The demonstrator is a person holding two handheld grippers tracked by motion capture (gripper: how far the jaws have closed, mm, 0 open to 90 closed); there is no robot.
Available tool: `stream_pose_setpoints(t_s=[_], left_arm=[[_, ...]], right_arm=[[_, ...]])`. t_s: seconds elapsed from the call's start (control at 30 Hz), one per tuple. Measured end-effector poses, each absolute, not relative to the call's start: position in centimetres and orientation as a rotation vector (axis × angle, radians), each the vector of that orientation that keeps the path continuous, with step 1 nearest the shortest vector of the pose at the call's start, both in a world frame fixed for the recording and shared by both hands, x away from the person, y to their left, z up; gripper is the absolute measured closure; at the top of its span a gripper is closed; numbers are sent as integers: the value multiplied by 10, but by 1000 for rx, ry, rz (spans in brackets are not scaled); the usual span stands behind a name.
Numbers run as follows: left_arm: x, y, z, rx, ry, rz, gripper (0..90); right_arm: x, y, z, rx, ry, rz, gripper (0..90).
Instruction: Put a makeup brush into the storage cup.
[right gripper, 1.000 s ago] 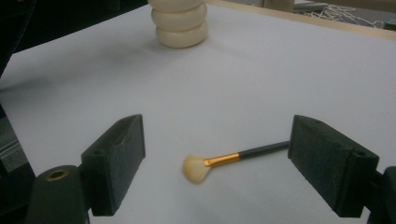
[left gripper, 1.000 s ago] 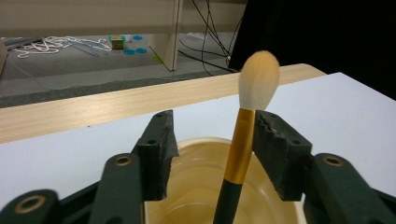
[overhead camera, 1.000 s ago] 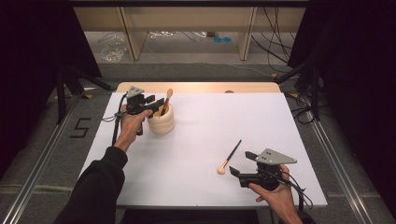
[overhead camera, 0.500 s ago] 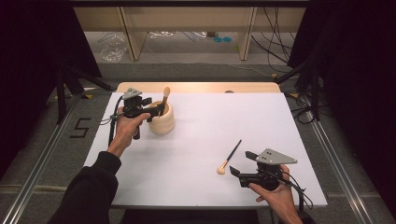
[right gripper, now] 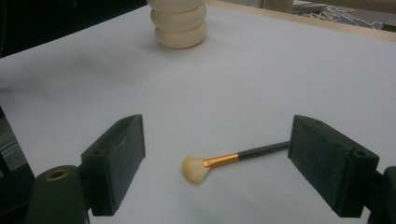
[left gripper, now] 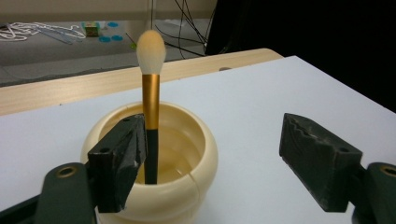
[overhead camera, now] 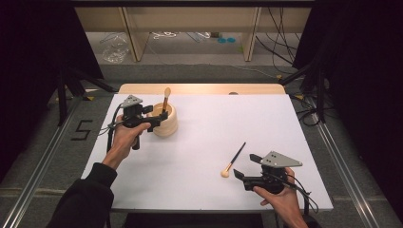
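Observation:
A cream ribbed cup (overhead camera: 166, 124) stands at the back left of the white table top (overhead camera: 204, 128). A makeup brush (overhead camera: 166, 98) with a gold ferrule stands in it, pale tuft up. My left gripper (overhead camera: 151, 124) sits just left of the cup, open; its jaws have just been opening. In the left gripper view the brush (left gripper: 151, 84) rises behind the left jaw, free of both pads, above the cup (left gripper: 196, 158). A second brush (overhead camera: 233, 161) lies flat on the table. My right gripper (overhead camera: 239, 175) is open just short of this brush (right gripper: 224, 161), and its jaws stand either side without touching.
A wooden strip (overhead camera: 199, 88) edges the table's far side. Metal rails (overhead camera: 342, 156) run along both sides on the floor. Cables (overhead camera: 280, 33) and shelf legs lie beyond the table. A painted 5 (overhead camera: 81, 129) marks the floor at left.
My left gripper has opened and drawn back left and toward the person, away from the cup. The brush stays standing in the cup. The right hand has not moved.

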State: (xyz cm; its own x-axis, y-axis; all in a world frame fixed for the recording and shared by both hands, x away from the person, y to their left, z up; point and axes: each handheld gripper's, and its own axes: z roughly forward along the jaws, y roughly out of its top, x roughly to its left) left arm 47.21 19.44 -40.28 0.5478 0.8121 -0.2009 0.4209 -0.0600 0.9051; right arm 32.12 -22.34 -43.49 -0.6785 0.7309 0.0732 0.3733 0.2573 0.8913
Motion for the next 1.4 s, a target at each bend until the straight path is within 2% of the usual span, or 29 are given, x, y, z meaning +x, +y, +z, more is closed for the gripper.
stream_pose_setpoints(t_s=[0.27, 0.7, 1.4], left_arm=[[454, 195, -407, 1701, 1028, 411, 162], [421, 208, -421, 1701, 1029, 429, 159], [374, 202, -428, 1748, 955, 421, 159]], right_arm=[[320, -223, -434, 1028, 2200, 1391, 197], [320, -225, -433, 1028, 2190, 1382, 197], [322, -225, -435, 1036, 2192, 1415, 197]])
